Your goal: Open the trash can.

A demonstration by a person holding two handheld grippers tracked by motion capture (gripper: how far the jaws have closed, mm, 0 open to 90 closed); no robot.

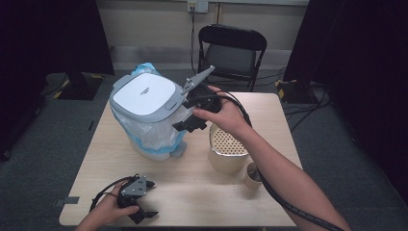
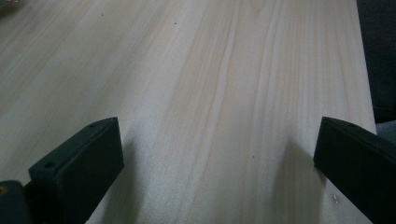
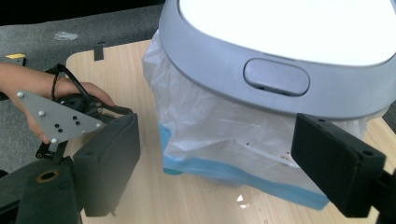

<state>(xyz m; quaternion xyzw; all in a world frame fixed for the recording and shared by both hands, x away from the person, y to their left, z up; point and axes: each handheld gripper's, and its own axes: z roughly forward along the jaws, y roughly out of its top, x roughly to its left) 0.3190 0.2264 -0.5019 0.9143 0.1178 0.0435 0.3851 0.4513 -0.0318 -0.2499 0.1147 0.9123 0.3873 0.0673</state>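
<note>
- a small bin (image 1: 146, 115) stands on the far left part of the tabletop (image 1: 192, 187); its white lid (image 1: 146, 90) sits shut in a grey rim.
- a white bag (image 3: 219, 126) with a blue hem lines the bin and hangs out below the rim, down the front.
- in the right tool view a grey oval button (image 3: 276, 77) sits in the middle of the rim's front face.
- the right tool (image 1: 192, 118) is held in the air just right of the bin, at about rim height, pointing at it.
- its jaws stand wide apart with nothing between the pads; in the right tool view the bin front and the bag lie beyond them, not clamped.
- whether a jaw brushes the bag i cannot tell.
- the left tool (image 1: 144, 199) lies low at the near left edge of the tabletop, held in the left hand (image 1: 108, 209), well apart from the bin.
- its jaws are also spread wide, with bare wood between them in the left tool view.
- a cream pot (image 1: 226, 151) with a perforated insert stands right of the bin, under the right forearm.
- a small cup (image 1: 252, 175) sits just near and right of the pot, close beside it.
- a black folding chair (image 1: 232, 50) stands on the floor beyond the far edge.
</note>
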